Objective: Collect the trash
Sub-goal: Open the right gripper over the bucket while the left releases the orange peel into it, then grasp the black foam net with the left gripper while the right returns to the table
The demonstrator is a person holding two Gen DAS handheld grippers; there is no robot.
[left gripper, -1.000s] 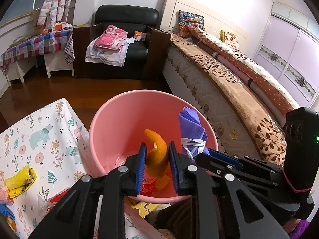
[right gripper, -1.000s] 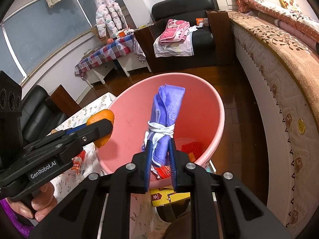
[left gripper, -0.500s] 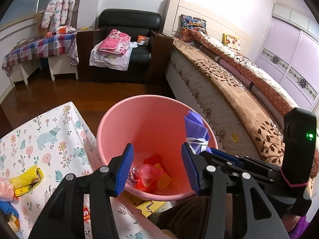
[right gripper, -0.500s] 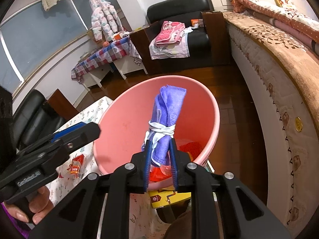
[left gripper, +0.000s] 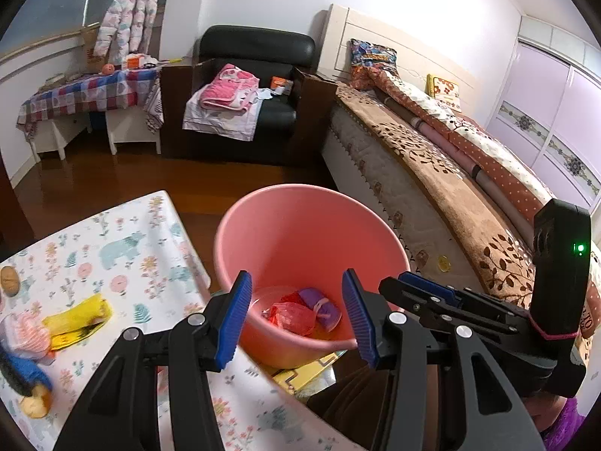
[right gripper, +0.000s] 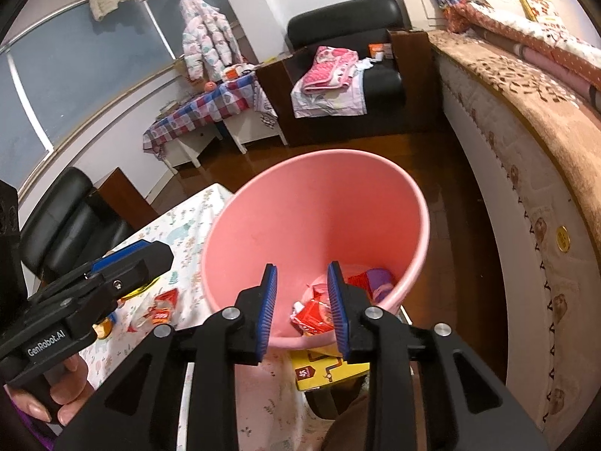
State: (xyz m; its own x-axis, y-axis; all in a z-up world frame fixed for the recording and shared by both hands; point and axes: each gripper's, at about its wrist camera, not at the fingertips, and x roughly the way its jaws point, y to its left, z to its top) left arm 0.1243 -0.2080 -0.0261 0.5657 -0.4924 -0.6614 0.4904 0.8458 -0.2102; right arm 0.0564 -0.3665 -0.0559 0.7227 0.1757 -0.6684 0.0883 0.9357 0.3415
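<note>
Trash collecting in pink plastic bucket (left gripper: 311,225); right gripper (right gripper: 302,300) opening, empty; left gripper (left gripper: 295,314) gaping wide, empty, should be heading for yellow wrapper (left gripper: 77,323) on floral tablecloth (left gripper: 124,263)

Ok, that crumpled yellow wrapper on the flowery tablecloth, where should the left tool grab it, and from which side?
Grip the yellow wrapper across its narrow middle, coming down from above. It lies flat and elongated on the tablecloth, so the open left tool can probably straddle its short width; a pink item touches its near end.
</note>
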